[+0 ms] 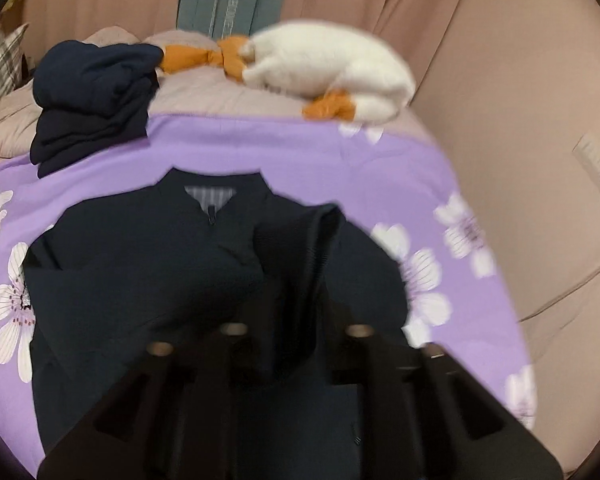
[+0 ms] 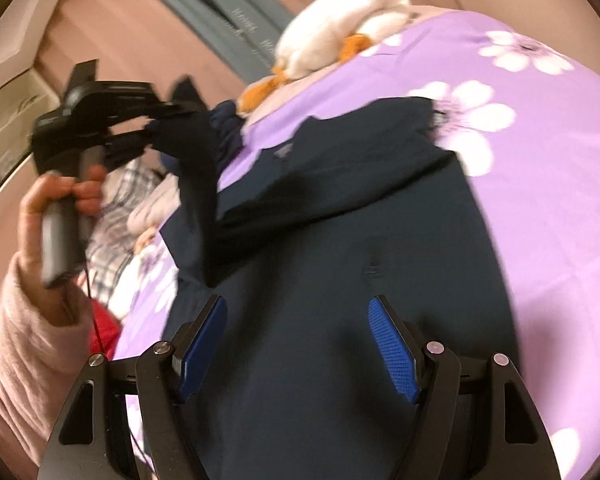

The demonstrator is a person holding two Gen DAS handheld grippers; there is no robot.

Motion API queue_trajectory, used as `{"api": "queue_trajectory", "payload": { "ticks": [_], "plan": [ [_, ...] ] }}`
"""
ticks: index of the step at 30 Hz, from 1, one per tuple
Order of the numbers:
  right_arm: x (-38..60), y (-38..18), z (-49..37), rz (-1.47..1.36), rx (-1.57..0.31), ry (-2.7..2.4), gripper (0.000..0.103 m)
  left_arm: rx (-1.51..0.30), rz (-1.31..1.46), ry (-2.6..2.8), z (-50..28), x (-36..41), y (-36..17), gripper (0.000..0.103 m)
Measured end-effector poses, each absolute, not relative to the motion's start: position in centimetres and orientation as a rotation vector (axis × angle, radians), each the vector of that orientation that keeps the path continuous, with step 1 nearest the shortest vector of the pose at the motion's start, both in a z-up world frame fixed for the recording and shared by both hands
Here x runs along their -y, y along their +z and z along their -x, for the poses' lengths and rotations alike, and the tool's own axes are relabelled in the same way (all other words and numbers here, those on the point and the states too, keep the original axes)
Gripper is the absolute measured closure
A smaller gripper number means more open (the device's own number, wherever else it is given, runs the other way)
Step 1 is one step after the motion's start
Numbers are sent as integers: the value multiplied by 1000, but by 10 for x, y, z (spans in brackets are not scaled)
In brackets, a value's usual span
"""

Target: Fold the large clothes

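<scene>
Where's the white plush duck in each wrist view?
Left wrist: the white plush duck with orange beak and feet lies top centre-right, at the bed's far end.
Right wrist: top centre, tilted.
Shared landmark: the purple floral bedsheet, just nearer the camera than the duck.

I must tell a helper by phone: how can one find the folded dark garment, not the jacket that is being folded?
Find the purple flowered bedsheet. At its far left edge, beside the white plush duck, sits the folded dark garment. Unlike the spread jacket, it is a compact stack.
</scene>
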State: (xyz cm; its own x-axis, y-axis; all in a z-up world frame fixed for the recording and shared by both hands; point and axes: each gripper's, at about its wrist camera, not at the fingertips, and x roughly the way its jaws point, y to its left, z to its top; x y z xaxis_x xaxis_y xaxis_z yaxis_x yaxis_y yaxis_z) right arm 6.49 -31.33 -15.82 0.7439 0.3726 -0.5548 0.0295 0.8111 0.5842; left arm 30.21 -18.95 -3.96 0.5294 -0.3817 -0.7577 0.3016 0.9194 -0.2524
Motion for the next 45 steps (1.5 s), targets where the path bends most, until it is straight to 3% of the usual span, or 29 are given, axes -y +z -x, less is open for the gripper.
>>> {"api": "queue_trajectory", "payload": {
  "ticks": [1, 2, 8, 14, 22, 29, 31, 32, 33, 35, 42, 45],
  "plan": [
    [318, -161, -64, -615, -723, 189, 29, -974, 99, -411, -307, 197, -55, 31],
    [321, -163, -63, -623, -728, 183, 29, -992, 116, -434, -310, 201, -62, 28],
    [329, -169, -70, -657, -749, 169, 29, -947, 175, -565, -291, 164, -58, 27],
    [328, -168, -104, -674, -766, 197, 29, -915, 373, -387, -289, 30, -75, 26],
    [322, -161, -218, -573, -787, 149, 29, -998, 882, -253, -294, -120, -173, 27],
    [323, -183, -294, -473, -823, 40, 29, -985, 1109, -224, -321, -131, -223, 27],
    [323, -196, -303, -488, -871, 66, 41, -929, 1185, -205, -325, -134, -230, 27],
    [320, -198, -304, -480, -875, 79, 65, -907, 1203, -195, -325, -135, -231, 28],
    [317, -200, -305, -456, -878, 77, 80, -884, 1216, -184, -327, -135, -230, 29],
    [318, -199, -298, -449, -859, 51, 94, -856, 1223, -161, -331, -135, -225, 32],
    [355, -170, -249, -589, -704, -43, 97, -860, 1176, -115, -330, -130, -223, 49],
    [351, -175, -248, -450, -778, -112, 98, -894, 1144, -104, -332, -136, -226, 56]
  ]
}}
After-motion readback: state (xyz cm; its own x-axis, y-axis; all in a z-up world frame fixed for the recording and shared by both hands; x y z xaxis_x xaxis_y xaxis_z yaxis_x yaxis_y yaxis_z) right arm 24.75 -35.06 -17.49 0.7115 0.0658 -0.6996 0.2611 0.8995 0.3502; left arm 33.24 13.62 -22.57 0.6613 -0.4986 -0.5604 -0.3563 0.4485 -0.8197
